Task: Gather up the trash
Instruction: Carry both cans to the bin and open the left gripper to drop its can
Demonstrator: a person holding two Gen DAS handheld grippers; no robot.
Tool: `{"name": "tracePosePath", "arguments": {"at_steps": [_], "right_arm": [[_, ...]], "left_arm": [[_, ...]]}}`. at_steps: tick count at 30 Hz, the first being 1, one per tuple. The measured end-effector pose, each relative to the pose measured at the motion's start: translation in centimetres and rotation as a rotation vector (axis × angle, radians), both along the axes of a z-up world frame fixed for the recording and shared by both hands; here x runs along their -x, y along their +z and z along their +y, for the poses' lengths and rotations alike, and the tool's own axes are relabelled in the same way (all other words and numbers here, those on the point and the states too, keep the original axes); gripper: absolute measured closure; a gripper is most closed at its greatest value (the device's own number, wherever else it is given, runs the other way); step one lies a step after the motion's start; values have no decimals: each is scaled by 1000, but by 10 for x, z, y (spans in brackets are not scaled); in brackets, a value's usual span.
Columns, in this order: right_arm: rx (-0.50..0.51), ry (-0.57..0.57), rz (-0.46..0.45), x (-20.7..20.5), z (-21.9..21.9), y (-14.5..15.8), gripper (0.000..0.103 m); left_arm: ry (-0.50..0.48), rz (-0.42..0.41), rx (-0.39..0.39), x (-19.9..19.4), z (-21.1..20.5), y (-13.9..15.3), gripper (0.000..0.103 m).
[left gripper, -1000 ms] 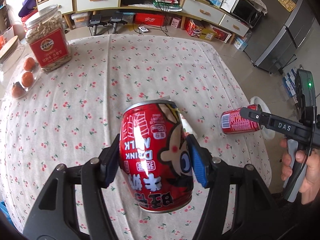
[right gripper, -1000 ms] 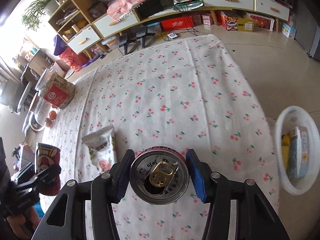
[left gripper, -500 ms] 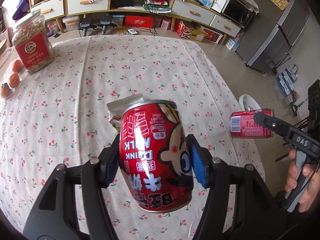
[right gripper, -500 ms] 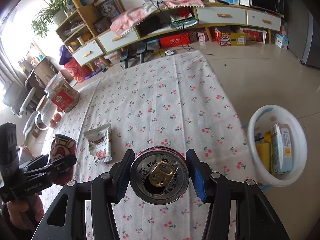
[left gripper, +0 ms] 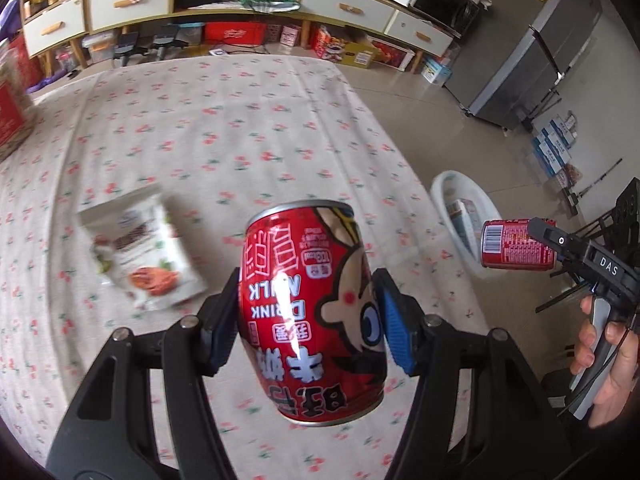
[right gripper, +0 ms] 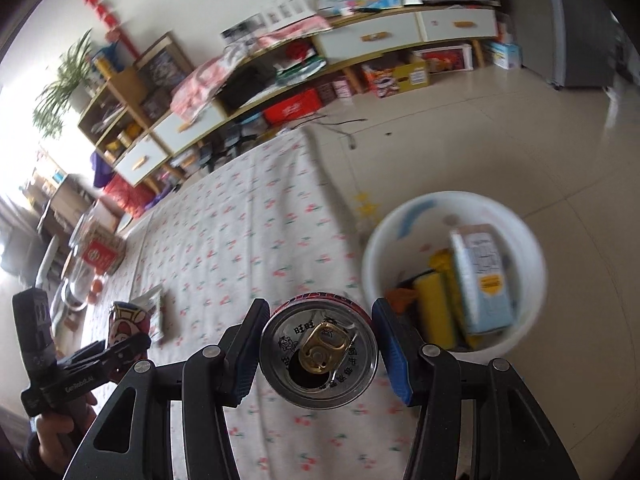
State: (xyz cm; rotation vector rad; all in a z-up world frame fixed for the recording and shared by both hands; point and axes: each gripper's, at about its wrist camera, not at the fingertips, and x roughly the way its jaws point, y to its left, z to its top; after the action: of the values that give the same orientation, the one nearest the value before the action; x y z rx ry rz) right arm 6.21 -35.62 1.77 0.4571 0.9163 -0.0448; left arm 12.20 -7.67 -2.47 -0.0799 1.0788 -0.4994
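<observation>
The left claw (left gripper: 310, 316) pinches a glossy red milk drink can (left gripper: 312, 312) between its black and blue ribbed pads, the cylinder upside down, its printed cartoon face and lettering inverted and its metal rim tilted toward the lens, held in the air above the bench (left gripper: 200, 140). That bench wears a soft cream cloth dotted with small red cherries. On the cloth to the left of the can lies a crinkled white snack pouch (left gripper: 146, 260), flat and blurred, with a reddish food picture on it. Over on the right, the right claw (right gripper: 318, 352) is clamped on a second red can (right gripper: 318, 356), seen end-on from its own camera: a round silver lid, a gold pull tab folded back, a dark open mouth. From the left wrist view this can lies sideways in the air, barcode showing, past the bench edge and just in front of the white waste bin (right gripper: 532, 280). The bin is a round, smooth plastic tub standing on the pale tiled floor (right gripper: 500, 140) just beside the bench; inside it sit a light blue carton (right gripper: 484, 276) and yellow wrappers (right gripper: 434, 300). A bare hand (left gripper: 608, 352) grips the right tool's grey handle.
</observation>
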Motion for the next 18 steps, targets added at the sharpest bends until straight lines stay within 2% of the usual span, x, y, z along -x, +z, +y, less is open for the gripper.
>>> {"name": "tracePosePath", "arguments": {"at_steps": [8, 13, 18], "right_arm": [[-24, -178, 6, 42, -89, -10, 49], [-62, -237, 11, 55, -124, -16, 49], [-83, -273, 8, 61, -147, -17, 49]], "left_arm": [[-136, -6, -11, -1, -92, -1, 39], [-200, -39, -10, -4, -144, 1, 39], [-231, -37, 5, -15, -184, -3, 39]]}}
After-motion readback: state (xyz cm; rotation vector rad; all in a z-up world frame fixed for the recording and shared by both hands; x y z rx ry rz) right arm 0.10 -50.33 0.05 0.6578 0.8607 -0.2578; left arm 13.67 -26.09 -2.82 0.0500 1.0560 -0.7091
